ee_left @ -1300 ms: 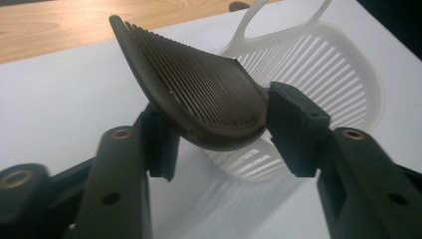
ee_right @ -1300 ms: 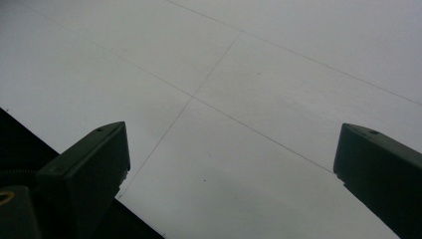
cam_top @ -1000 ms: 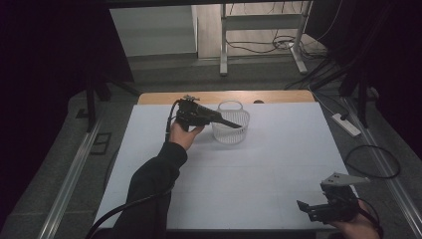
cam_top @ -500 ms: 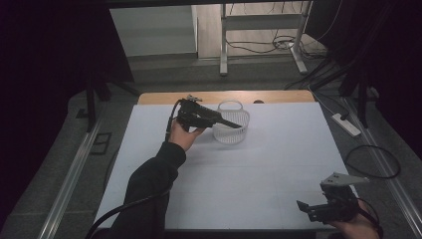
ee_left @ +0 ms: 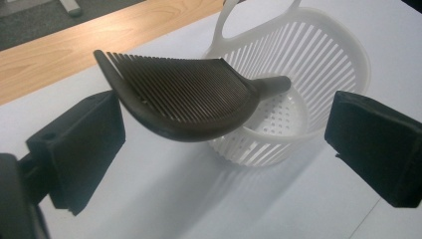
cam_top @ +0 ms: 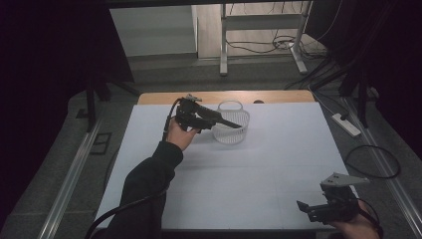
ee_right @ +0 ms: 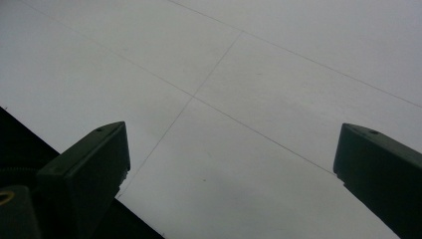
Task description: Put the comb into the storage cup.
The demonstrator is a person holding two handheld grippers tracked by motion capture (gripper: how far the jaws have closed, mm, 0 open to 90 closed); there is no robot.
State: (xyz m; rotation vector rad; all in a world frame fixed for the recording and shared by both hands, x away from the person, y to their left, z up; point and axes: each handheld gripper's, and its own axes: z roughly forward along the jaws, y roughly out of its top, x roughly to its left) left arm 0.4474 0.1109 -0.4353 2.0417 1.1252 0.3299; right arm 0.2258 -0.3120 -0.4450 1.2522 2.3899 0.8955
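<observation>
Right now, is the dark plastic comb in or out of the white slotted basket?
Partly in: the comb rests handle-down in the basket.

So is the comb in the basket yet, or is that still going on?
Nearly done. The comb lies across the basket, its handle end inside and its toothed end sticking out over the rim. The left tool has just been opening; its jaws stand apart on either side of the comb, not pressing it. Left to do: draw that tool away. The right tool waits open near the table's edge.
</observation>
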